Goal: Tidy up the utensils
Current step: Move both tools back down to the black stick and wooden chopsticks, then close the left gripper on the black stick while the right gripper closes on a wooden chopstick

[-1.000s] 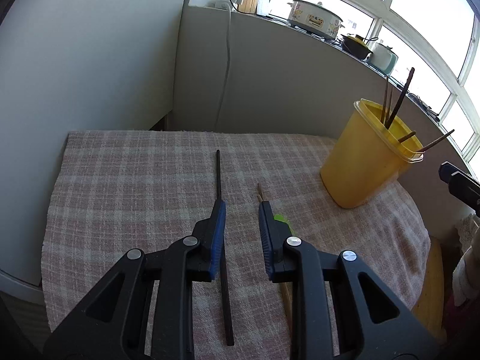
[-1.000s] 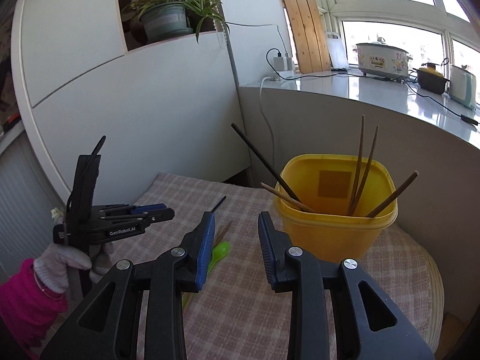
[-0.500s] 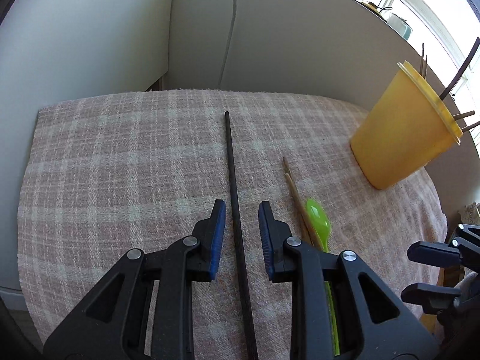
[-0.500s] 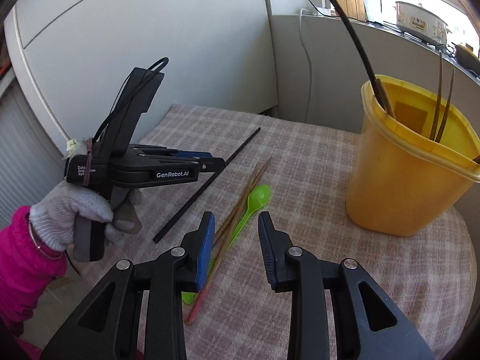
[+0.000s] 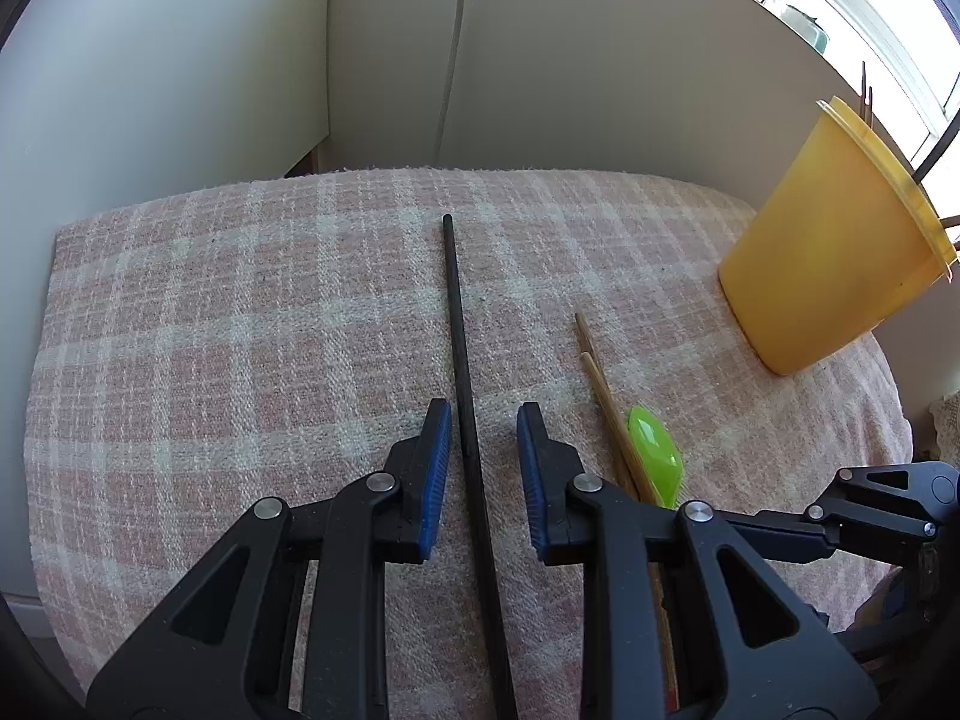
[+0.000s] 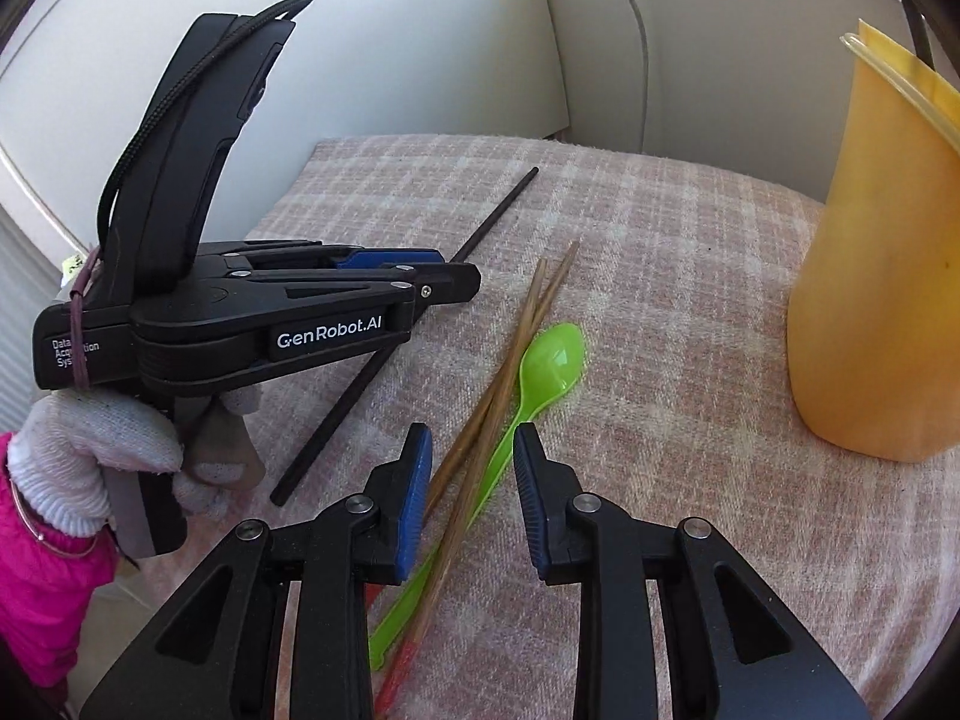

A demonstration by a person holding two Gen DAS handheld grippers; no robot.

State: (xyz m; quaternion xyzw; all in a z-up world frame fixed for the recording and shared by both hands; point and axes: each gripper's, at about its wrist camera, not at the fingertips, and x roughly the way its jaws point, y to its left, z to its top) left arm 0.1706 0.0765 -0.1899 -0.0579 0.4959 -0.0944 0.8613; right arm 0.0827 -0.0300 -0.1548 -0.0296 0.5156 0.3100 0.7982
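A long black chopstick (image 5: pixel 459 324) lies on the plaid cloth and runs between the jaws of my left gripper (image 5: pixel 483 420), which is open; the pads stay clear of it. To its right lie a pair of wooden chopsticks (image 6: pixel 522 330) and a green plastic spoon (image 6: pixel 552 360). My right gripper (image 6: pixel 472 441) hovers low over them. Its jaws are closing, with the wooden chopsticks and the spoon handle in the gap, untouched. A yellow tub (image 6: pixel 882 276) holding several chopsticks stands at the right.
The pink plaid cloth (image 5: pixel 240 330) covers a small rounded table set against white walls. A white cable (image 5: pixel 450 60) hangs down the wall behind. A gloved hand (image 6: pixel 102 450) with a pink sleeve holds the left gripper near the table's left edge.
Both grippers have come down and tilted toward the table. The left now straddles the black chopstick; the right sits over the wooden chopsticks and spoon, its jaws slightly narrower.
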